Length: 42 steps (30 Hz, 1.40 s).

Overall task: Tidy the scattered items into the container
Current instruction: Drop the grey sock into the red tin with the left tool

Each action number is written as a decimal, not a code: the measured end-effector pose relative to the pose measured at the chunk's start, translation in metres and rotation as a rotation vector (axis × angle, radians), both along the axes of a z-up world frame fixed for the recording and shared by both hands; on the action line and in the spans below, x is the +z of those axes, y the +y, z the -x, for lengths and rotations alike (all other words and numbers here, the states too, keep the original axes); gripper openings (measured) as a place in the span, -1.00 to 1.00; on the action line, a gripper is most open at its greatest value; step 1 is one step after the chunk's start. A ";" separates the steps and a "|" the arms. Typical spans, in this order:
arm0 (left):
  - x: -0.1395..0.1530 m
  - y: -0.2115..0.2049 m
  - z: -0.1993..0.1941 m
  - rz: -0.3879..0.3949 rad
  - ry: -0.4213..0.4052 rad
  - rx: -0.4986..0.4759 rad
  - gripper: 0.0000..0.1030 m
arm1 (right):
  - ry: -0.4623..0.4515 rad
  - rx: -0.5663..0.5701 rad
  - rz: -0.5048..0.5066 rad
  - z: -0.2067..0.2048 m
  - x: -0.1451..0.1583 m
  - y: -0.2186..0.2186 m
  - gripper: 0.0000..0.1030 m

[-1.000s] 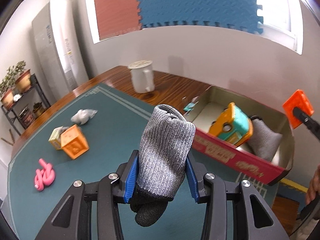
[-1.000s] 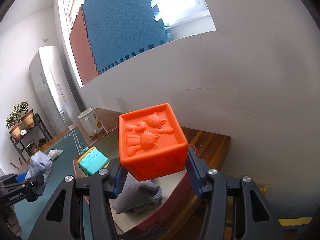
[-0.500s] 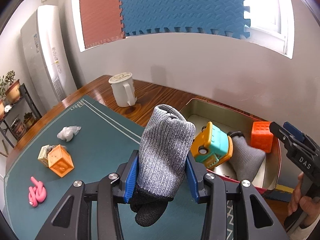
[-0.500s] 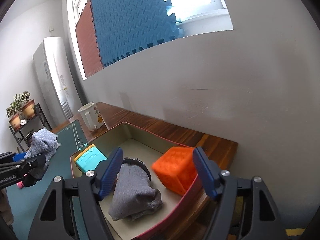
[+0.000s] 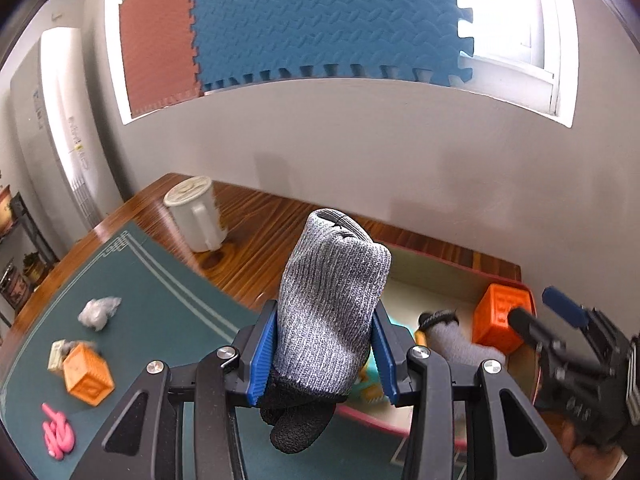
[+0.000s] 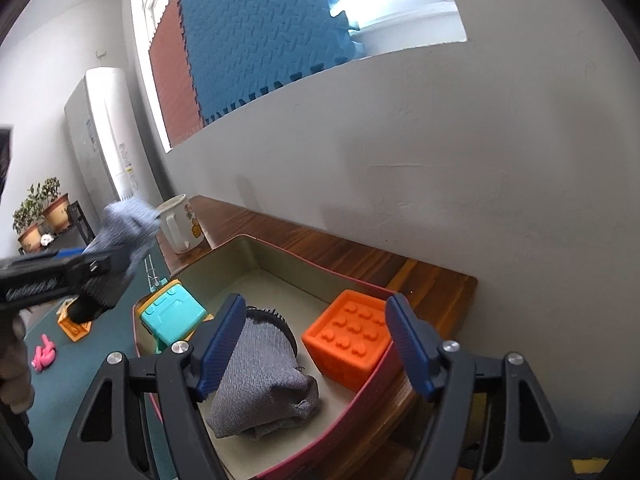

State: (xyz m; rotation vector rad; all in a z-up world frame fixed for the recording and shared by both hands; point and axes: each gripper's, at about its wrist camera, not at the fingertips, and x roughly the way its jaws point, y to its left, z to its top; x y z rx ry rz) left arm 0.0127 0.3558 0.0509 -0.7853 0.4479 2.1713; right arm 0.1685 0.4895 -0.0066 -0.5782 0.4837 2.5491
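Left gripper (image 5: 322,354) clamped on a grey knit glove (image 5: 330,312), cuff pointing up, dark fingertip hanging below the blue pads. Held above the near rim of the red-walled container (image 6: 360,392), just ahead and to the right of these tongs. Inside the container: orange block (image 6: 348,338) at the far right corner, a second grey glove (image 6: 262,384) in the middle, a teal and yellow toy bus (image 6: 172,314) toward the left end.

Right gripper (image 6: 310,354) spread wide, nothing between its pads, hovering over the container with the second grey glove and the orange block directly ahead.

Left of the left gripper, on the green mat (image 5: 168,320): small orange cube (image 5: 88,374) touching a pale block (image 5: 58,354), pink knotted toy (image 5: 58,432) nearer, crumpled white wad (image 5: 98,312) farther. White mug (image 5: 196,214) on the wooden table (image 5: 264,224) ahead-left.
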 end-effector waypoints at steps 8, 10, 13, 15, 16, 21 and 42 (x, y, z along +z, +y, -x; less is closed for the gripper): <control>-0.003 0.039 0.007 0.012 -0.023 -0.040 -0.07 | -0.026 0.000 -0.060 0.005 0.002 -0.005 0.52; -0.005 0.048 0.009 0.020 -0.035 -0.044 -0.04 | -0.030 -0.002 -0.059 0.005 0.001 -0.005 0.52; -0.009 0.052 0.013 0.024 -0.055 -0.029 0.44 | -0.034 -0.003 -0.053 0.004 -0.001 -0.004 0.53; -0.009 0.049 0.015 0.013 -0.058 -0.012 0.57 | -0.035 -0.003 -0.050 0.004 -0.001 -0.003 0.53; -0.009 0.047 0.016 0.008 -0.059 -0.007 0.57 | -0.035 -0.003 -0.048 0.004 -0.001 -0.003 0.53; -0.010 0.037 0.017 0.001 -0.059 0.012 0.57 | -0.032 0.004 -0.044 0.005 -0.001 -0.007 0.53; -0.009 -0.048 0.019 -0.031 -0.067 0.114 0.57 | -0.079 0.069 -0.124 0.024 0.027 -0.067 0.60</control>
